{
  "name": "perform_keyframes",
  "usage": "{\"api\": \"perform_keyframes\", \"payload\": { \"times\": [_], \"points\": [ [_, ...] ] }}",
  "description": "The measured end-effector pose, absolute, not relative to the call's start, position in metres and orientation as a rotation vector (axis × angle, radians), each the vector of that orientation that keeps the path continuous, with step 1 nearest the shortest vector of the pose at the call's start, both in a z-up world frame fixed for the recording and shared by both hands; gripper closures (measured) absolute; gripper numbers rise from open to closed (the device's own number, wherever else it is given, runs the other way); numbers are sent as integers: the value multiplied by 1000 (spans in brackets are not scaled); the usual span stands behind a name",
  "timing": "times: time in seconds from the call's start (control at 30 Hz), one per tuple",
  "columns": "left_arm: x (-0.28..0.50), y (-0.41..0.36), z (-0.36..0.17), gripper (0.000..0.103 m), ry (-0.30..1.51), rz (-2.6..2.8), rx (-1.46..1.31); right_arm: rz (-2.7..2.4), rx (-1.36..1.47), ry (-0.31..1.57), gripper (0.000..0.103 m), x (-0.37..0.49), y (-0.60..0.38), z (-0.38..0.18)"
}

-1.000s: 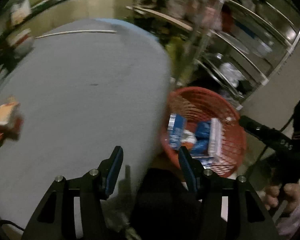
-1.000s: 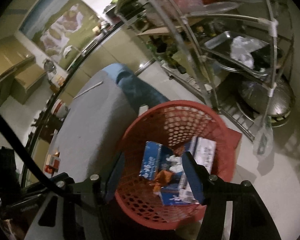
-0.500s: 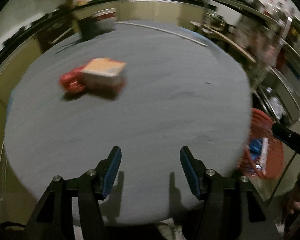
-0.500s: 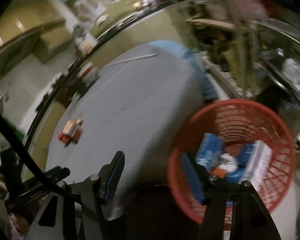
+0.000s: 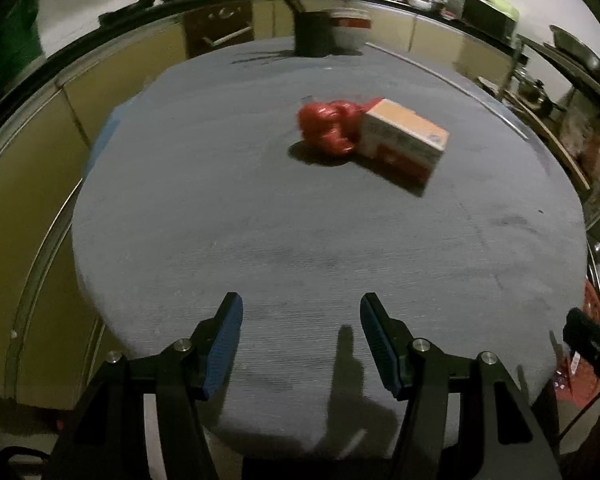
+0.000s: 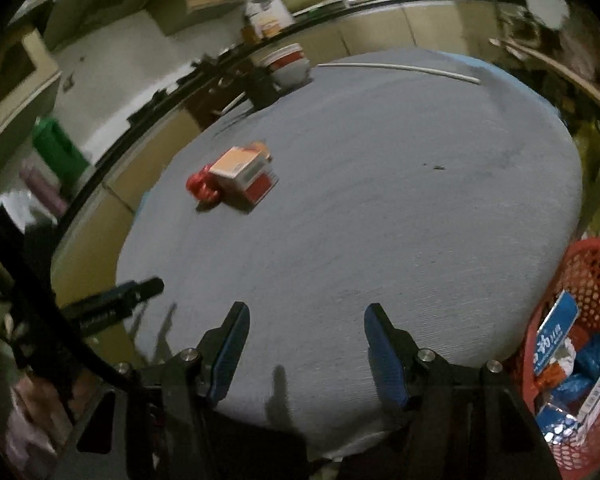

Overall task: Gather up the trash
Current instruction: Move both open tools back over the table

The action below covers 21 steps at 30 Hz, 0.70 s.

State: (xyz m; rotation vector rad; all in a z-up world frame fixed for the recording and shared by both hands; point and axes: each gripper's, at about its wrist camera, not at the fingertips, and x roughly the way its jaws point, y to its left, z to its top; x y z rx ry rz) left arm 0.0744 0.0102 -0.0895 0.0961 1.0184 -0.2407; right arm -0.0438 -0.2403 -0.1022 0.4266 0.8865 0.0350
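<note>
On the round grey table (image 5: 260, 240) (image 6: 380, 220) lie a crumpled red wrapper (image 5: 330, 126) (image 6: 200, 188) and, touching it, an orange, white and red carton (image 5: 404, 142) (image 6: 246, 172). My left gripper (image 5: 300, 308) hangs open over the table's near edge, well short of both, nothing between its blue pads. My right gripper (image 6: 306, 316) is open and empty too, also over the near edge. A red mesh basket (image 6: 592, 264) with blue and white packets in it stands off the table at the lower right.
A white and red bucket (image 6: 286, 64) and a dark container (image 5: 314, 34) stand at the table's far edge, and a thin white rod (image 6: 400, 69) lies there too. Counters and cabinets ring the room. Metal shelving (image 5: 572, 100) stands to the right. The left gripper's body (image 6: 112, 304) shows at left.
Both views have swung from the red basket and shelving over to the table. The wrapper and carton now lie ahead of both grippers. The jaws look unchanged.
</note>
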Motion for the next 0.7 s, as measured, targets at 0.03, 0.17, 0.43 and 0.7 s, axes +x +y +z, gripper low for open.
{"api": "perform_keyframes", "payload": {
  "times": [0.03, 0.17, 0.43, 0.7],
  "points": [
    [77, 10, -92, 41, 1025, -238, 91, 31, 410, 891, 40, -44, -236, -105],
    [81, 16, -99, 41, 1038, -236, 76, 11, 404, 913, 42, -39, -232, -112],
    [80, 12, -105, 41, 1053, -245, 119, -46, 372, 959, 51, -31, -232, -121],
    [75, 2, -108, 29, 1050, -252, 184, -85, 251, 982, 52, -29, -218, -122]
  ]
}}
